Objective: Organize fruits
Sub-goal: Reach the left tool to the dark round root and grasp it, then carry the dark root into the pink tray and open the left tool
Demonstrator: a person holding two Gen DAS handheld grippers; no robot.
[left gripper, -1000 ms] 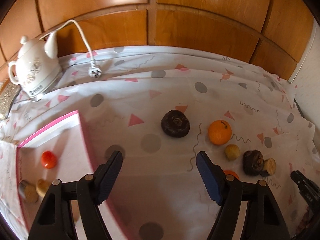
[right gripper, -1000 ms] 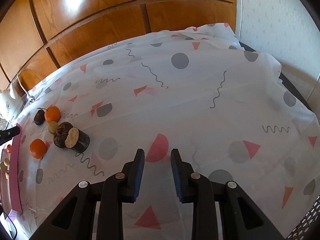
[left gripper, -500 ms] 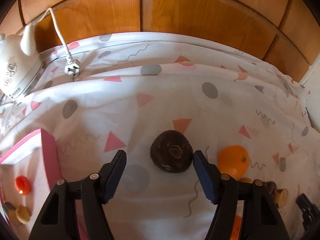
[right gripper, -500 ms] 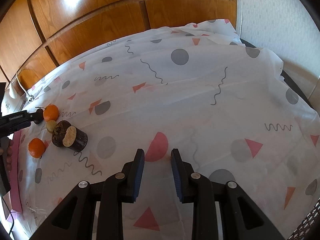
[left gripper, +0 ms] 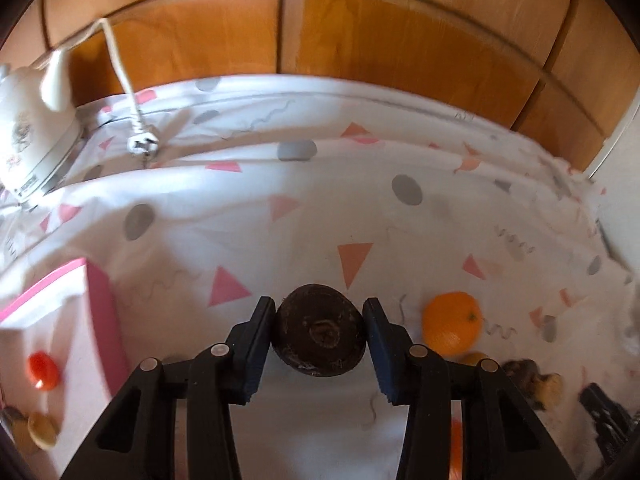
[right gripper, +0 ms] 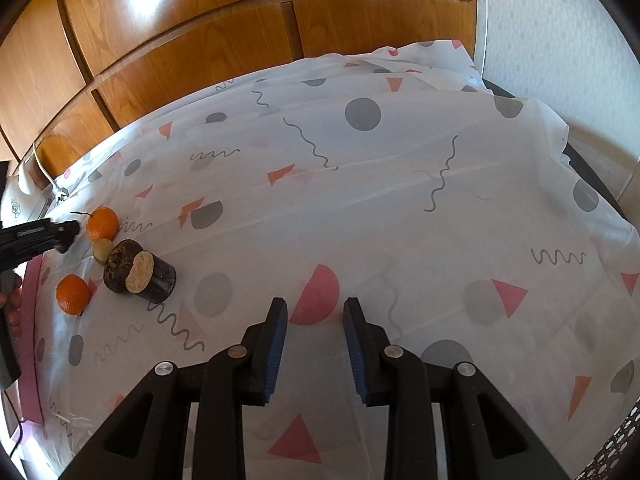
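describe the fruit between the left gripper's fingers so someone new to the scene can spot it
On the patterned tablecloth, look right of the pink box and left of the orange. The dark fruit sits there between the closing jaws of the left gripper, both pads at its sides. It is round, near-black brown with a stem dimple facing the camera; the orange beside it is bright and smaller.

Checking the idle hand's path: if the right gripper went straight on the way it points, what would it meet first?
Probably only the patterned tablecloth; the right gripper holds nothing and no fruit lies ahead.
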